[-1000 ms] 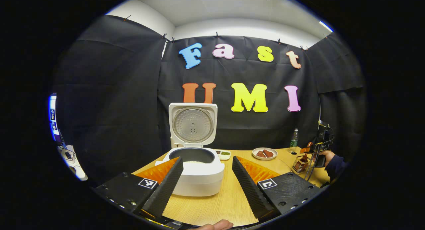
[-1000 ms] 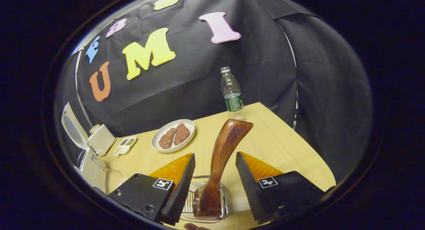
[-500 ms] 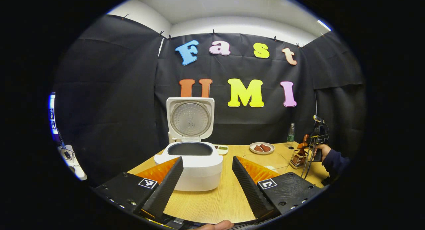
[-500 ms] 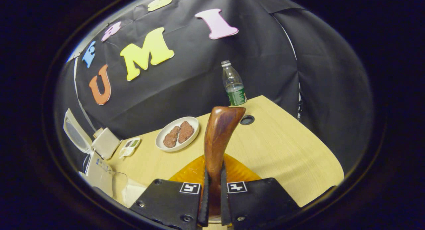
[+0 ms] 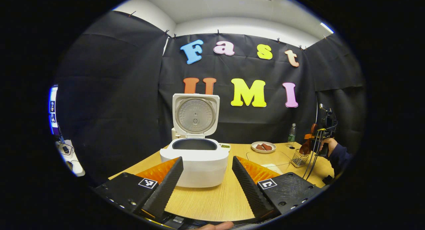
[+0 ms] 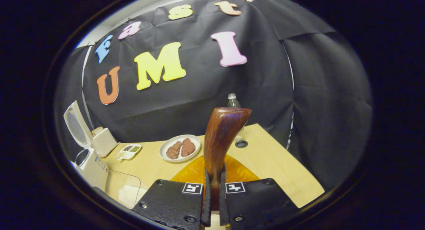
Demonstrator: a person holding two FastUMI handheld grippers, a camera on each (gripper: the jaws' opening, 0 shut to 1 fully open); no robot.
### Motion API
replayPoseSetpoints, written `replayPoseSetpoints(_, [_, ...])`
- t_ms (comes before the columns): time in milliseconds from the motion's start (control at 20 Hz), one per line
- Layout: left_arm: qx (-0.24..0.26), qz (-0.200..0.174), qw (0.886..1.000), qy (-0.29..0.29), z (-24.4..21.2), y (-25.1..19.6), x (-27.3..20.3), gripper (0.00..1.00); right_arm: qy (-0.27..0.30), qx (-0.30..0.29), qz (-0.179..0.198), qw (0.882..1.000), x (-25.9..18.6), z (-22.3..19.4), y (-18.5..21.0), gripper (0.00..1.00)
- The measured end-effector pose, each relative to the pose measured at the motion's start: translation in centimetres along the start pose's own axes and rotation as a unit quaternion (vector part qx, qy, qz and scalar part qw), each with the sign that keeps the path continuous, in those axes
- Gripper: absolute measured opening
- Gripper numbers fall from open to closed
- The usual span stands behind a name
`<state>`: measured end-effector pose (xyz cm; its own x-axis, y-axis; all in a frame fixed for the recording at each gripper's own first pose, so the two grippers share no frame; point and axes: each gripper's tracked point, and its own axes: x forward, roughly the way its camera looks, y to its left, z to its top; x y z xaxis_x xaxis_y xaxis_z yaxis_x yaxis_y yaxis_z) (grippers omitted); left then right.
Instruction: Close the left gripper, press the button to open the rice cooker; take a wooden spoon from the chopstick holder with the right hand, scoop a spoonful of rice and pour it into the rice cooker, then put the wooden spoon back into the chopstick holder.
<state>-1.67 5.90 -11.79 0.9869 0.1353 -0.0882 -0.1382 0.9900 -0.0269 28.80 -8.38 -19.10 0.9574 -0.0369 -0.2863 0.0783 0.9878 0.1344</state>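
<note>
The white rice cooker (image 5: pixel 194 163) stands on the table with its lid (image 5: pixel 196 115) raised upright. My left gripper (image 5: pixel 206 159) hovers open in front of it, holding nothing. In the right gripper view, my right gripper (image 6: pixel 214 175) is shut on the handle of the brown wooden spoon (image 6: pixel 223 133), which rises upright between the fingers. From the left gripper view, a hand holds that right gripper (image 5: pixel 320 137) at the far right. It keeps the spoon (image 5: pixel 306 146) lifted just above the wire chopstick holder (image 5: pixel 298 159). The cooker (image 6: pixel 89 160) sits far left in the right gripper view.
A plate with two brown patties (image 6: pixel 180 148), a small sauce dish (image 6: pixel 128 151) and a water bottle (image 6: pixel 232 102) stand toward the back of the wooden table (image 6: pixel 272 160). A clear container with something white in it (image 6: pixel 124 190) sits between the cooker and the holder.
My right gripper shut on the spoon's handle, then lifted the spoon up out of the wire holder. The left gripper stayed open and shifted slightly in front of the cooker.
</note>
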Motion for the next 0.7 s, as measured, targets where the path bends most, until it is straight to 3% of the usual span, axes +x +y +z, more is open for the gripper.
replayPoseSetpoints(450, [0.001, -0.008, 1.0, -0.005, -0.6, 1.1, -0.8, 0.94, -0.091, -0.068, 0.025, 0.993, -6.9, 5.1, 9.7, 0.11])
replayPoseSetpoints(700, [0.002, -0.001, 1.0, 0.004, -1.3, 2.0, -0.8, 0.94, -0.081, -0.047, 0.084, 0.992, -7.6, 3.4, 16.9, 0.1])
